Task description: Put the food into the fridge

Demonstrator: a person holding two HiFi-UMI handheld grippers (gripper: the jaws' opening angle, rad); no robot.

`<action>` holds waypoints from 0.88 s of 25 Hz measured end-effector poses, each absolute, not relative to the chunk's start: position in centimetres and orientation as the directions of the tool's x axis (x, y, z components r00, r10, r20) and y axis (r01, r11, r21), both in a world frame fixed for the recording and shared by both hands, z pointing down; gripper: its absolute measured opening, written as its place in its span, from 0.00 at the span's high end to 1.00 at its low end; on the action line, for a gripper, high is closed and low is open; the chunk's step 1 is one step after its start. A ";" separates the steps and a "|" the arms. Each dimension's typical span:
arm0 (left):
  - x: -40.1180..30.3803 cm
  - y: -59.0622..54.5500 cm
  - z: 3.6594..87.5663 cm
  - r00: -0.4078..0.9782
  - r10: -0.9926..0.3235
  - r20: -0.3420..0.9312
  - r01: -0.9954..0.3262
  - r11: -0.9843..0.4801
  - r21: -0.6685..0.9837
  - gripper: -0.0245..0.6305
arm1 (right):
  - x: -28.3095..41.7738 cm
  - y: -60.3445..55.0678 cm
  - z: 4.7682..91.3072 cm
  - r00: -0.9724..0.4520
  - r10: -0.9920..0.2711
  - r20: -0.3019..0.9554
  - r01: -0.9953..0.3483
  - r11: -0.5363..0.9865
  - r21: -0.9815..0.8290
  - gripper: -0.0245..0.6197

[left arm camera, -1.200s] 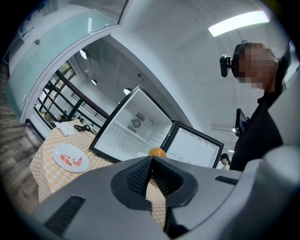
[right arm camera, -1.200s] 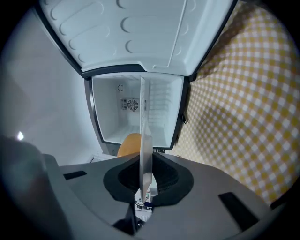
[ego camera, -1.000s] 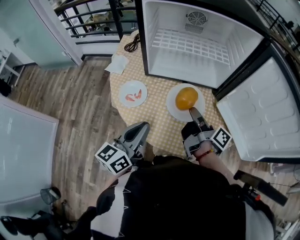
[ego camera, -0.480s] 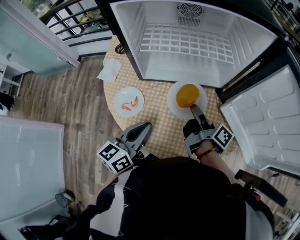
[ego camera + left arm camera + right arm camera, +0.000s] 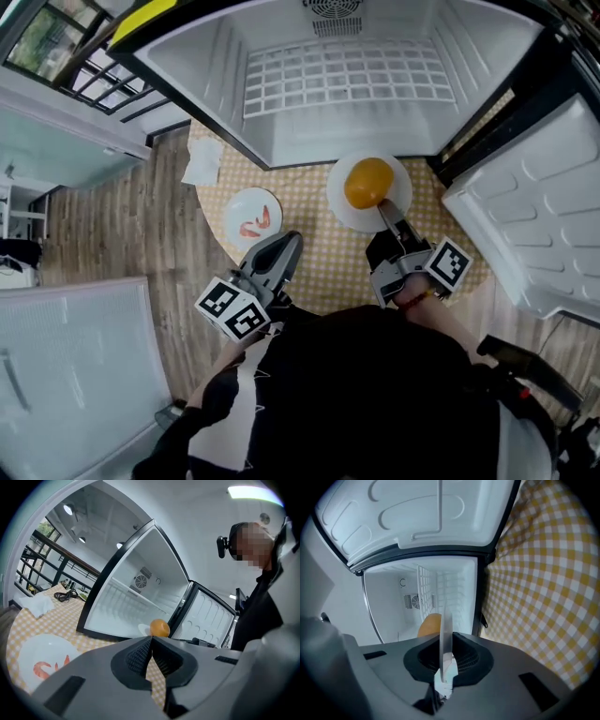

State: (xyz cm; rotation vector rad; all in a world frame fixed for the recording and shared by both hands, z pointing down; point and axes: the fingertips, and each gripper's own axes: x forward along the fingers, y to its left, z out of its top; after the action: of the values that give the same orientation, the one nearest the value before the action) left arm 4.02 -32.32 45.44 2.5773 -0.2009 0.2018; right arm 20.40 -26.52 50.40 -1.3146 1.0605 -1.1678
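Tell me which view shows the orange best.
The head view: the orange shows whole from above, on its white plate before the open fridge. The left gripper view shows it small and distant; the right gripper view shows only a slice behind the plate's edge.

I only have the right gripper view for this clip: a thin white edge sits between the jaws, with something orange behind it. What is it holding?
Observer: In the head view, the right gripper is shut on the rim of a white plate that carries a round orange fruit.
Operator: Any other food out there?
Observer: Yes. A smaller plate with red pieces sits on the checked table, to the left of the fruit's plate.
Operator: And the left gripper?
Observer: The left gripper has its jaws together on nothing, with its tip close to that smaller plate.
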 end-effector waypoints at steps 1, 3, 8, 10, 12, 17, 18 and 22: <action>4.3 -32.6 45.4 0.980 -0.086 0.180 -0.167 -0.845 0.508 0.94 | 20.6 -26.4 50.4 0.156 -0.985 0.075 0.020 -0.072 -0.997 0.91; 4.9 -33.4 45.3 0.985 -0.053 0.166 -0.132 -0.849 0.512 0.94 | 20.9 -26.2 50.1 0.196 -0.978 0.070 0.017 -0.068 -0.998 0.91; 6.3 -34.6 44.8 0.989 0.055 0.135 -0.023 -0.852 0.523 0.94 | 20.6 -25.9 48.9 0.286 -0.956 0.062 -0.002 -0.065 -0.998 0.91; 7.0 -35.0 44.2 0.986 0.124 0.116 0.047 -0.856 0.515 0.94 | 20.4 -25.8 48.1 0.335 -0.941 0.052 -0.013 -0.060 -0.998 0.91; 7.5 -35.4 43.4 0.980 0.176 0.095 0.106 -0.857 0.505 0.94 | 20.1 -25.9 47.2 0.377 -0.925 0.045 -0.022 -0.058 -0.998 0.91; 8.0 -36.5 42.2 0.961 0.272 0.052 0.212 -0.843 0.494 0.94 | 19.7 -26.7 44.6 0.469 -0.883 0.006 -0.058 -0.038 -0.998 0.91; 8.0 -36.6 41.9 0.957 0.285 0.047 0.227 -0.843 0.488 0.94 | 19.6 -26.8 44.0 0.481 -0.877 -0.003 -0.068 -0.034 -0.997 0.91; 8.0 -36.9 40.7 0.945 0.327 0.024 0.283 -0.850 0.444 0.94 | 19.7 -27.5 41.7 0.524 -0.850 -0.043 -0.115 -0.021 -0.993 0.91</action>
State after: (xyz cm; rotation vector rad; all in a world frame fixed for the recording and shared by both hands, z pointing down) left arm 8.02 -36.94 40.71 2.6525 0.4381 0.1369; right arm 19.67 -27.47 41.72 -1.4964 0.8736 -0.7247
